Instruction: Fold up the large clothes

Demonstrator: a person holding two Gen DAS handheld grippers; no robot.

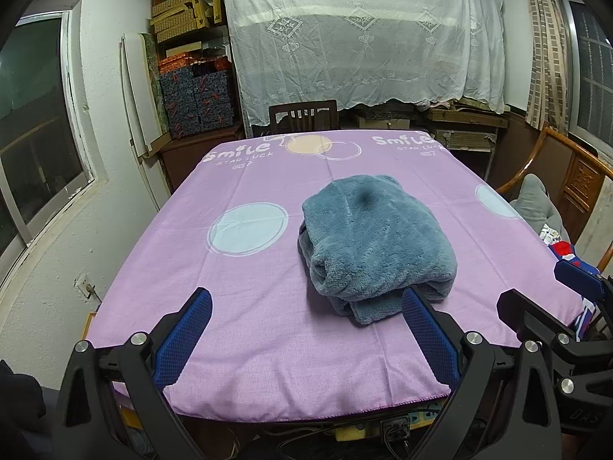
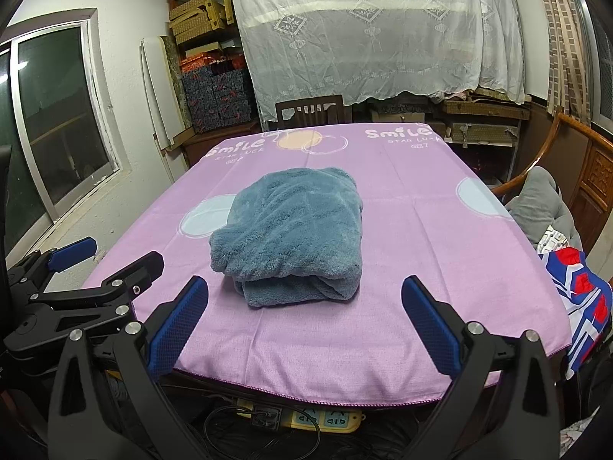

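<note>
Left gripper [image 1: 306, 326] spread wide, nothing between the blue pads [image 1: 184, 339], held low at the near edge of the table [image 1: 268, 364]. Right gripper [image 2: 304, 324] likewise parted and empty, level with its partner and just beside it — each visible at the margin of the other's view. Both drawn back off the cloth, probably because no edge is left to lift; a stance of release rather than reach, judging by the gap to the fabric.

Just ahead, near the middle of the table, the blue-grey fleece garment [image 2: 291, 230] — resting on the pink printed tablecloth [image 2: 421, 249], touched by neither tool. Compacted into a thick, rounded bundle, layers stacked, a rolled lip showing along the near side. Pile plush and springy, so edges bulge instead of lying crisp. Appears folded, or very nearly.

Off to the right, a wooden chair [image 2: 590, 176] with more clothing heaped on it [image 2: 574, 280], perhaps next in line.
</note>
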